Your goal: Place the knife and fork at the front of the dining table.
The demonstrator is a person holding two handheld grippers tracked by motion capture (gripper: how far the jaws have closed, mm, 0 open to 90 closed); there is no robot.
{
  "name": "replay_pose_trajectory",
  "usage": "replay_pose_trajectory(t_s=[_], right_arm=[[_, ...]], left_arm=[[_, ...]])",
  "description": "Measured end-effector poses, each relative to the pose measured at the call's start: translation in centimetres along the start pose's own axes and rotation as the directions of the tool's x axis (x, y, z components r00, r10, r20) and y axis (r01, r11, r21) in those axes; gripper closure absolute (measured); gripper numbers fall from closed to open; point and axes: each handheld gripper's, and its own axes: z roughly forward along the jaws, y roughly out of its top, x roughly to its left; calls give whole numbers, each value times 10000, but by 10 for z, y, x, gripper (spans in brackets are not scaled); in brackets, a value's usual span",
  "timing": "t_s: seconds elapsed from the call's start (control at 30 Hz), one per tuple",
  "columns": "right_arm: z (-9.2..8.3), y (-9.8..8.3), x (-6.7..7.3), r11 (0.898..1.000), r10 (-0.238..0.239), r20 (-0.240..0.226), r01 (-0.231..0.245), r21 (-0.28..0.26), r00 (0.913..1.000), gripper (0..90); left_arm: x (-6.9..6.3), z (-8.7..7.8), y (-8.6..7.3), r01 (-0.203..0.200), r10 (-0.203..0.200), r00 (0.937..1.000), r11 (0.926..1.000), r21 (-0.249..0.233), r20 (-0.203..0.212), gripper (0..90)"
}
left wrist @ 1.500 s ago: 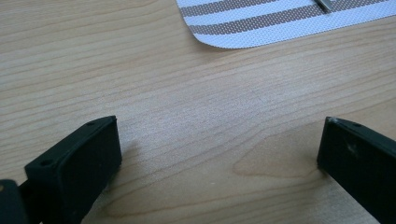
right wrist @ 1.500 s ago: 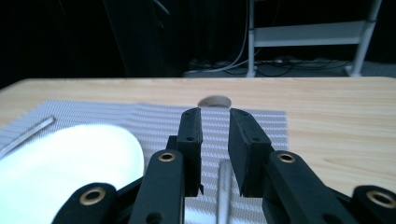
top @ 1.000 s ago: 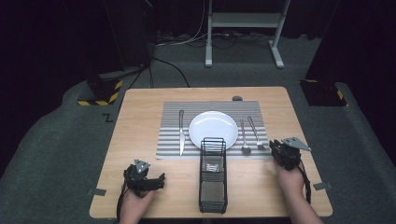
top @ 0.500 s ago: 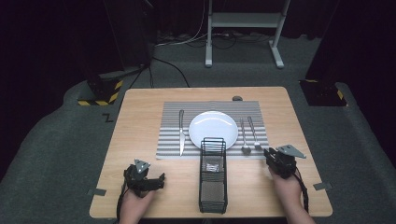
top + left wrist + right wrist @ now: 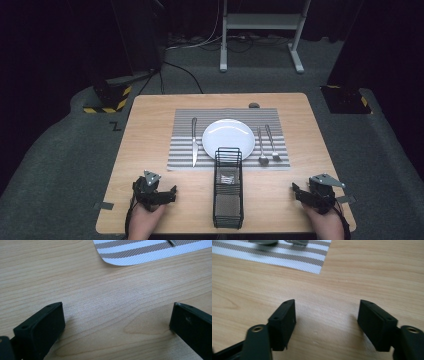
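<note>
right tool [image 5: 306,192] withdrawn from striped woven mat [image 5: 185,150], jaws just opening, empty | left tool [image 5: 161,192] open, bare woodgrain table [image 5: 150,130]

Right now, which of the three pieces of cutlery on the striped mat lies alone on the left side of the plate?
The knife: it lies alone left of the plate, while the spoon and fork lie together on the right.

Right tool [image 5: 302,193]: withdrew from beside the fork [image 5: 272,143] and spoon [image 5: 261,147] at the striped mat's [image 5: 180,150] right edge to the surface's [image 5: 150,130] near right corner, now well apart from both. Jaws: had just been opening, from nearly closed to spread wide, nothing between them, bare wood beneath. Right hand [image 5: 327,224]: drew back toward the surface's near edge with it.
</note>
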Motion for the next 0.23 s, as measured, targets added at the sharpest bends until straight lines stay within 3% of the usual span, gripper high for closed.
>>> replay_pose_trajectory(t_s=[0.1, 0.23], right_arm=[[0, -1, 3, 9996, -256, -281, 260, 132, 9993, 191], [1, 0, 5, 9996, -205, -184, 208, 175, 9996, 180]], left_arm=[[0, 0, 0, 3, -3, 10000, 10000, 0, 0, 0], [0, 0, 0, 4, -4, 10000, 10000, 0, 4, 0]])
